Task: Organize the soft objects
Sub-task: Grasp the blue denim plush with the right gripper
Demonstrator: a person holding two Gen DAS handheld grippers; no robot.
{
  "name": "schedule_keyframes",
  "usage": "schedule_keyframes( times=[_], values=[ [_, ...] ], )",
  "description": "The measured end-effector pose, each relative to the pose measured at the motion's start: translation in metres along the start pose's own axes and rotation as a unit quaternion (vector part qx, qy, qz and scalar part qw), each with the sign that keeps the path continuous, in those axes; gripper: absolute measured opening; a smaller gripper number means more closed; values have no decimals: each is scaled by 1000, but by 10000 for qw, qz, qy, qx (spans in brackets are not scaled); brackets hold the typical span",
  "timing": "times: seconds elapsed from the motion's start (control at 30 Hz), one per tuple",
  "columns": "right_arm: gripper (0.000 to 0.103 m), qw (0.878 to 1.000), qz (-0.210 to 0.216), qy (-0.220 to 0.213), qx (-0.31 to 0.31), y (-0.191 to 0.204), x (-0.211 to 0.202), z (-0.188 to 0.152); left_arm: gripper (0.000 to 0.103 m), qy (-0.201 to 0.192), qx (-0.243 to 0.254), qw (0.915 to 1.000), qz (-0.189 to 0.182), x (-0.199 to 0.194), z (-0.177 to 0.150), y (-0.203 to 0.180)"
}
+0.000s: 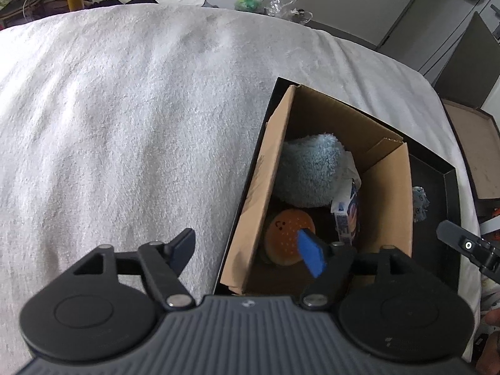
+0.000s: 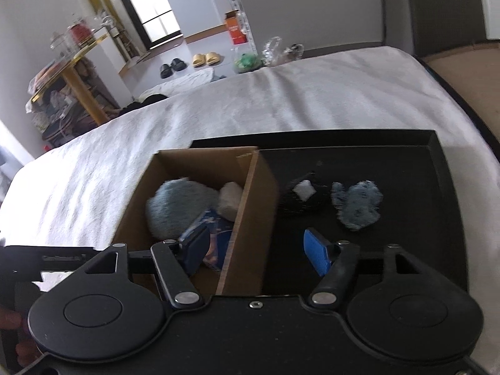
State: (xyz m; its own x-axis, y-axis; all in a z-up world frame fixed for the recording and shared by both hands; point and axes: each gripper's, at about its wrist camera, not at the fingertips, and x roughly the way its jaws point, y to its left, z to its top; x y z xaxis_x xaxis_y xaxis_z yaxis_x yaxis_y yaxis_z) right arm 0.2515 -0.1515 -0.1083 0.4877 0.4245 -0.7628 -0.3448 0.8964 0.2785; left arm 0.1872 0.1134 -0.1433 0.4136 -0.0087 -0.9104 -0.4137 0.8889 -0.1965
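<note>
Cardboard box [image 1: 272, 168] holding blue plush [image 1: 307, 172], burger toy [image 1: 286, 234], perhaps a packet, both grippers' fingers wide, empty

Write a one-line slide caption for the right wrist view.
Open right gripper above cardboard box of soft toys on black tray.

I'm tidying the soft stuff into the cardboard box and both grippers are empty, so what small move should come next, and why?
Probably ease the open right gripper forward to the blue fuzzy cloth on the black tray. It lies outside the cardboard box, which already holds the blue plush, and that gripper faces it. A dark item with a white patch lies beside it.
</note>
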Motion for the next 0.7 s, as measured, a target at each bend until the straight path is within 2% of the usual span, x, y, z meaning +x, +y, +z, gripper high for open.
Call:
schedule_keyframes(
  times=[0.43,0.7],
  values=[
    [66,9983,-201,-53,553,-63,21,-6,85,-39,374,9985,390,8,6,-25],
    [55,9964,-251,-124,798,-95,47,-7,85,-74,663,9956,658,16,11,-42]
  ],
)
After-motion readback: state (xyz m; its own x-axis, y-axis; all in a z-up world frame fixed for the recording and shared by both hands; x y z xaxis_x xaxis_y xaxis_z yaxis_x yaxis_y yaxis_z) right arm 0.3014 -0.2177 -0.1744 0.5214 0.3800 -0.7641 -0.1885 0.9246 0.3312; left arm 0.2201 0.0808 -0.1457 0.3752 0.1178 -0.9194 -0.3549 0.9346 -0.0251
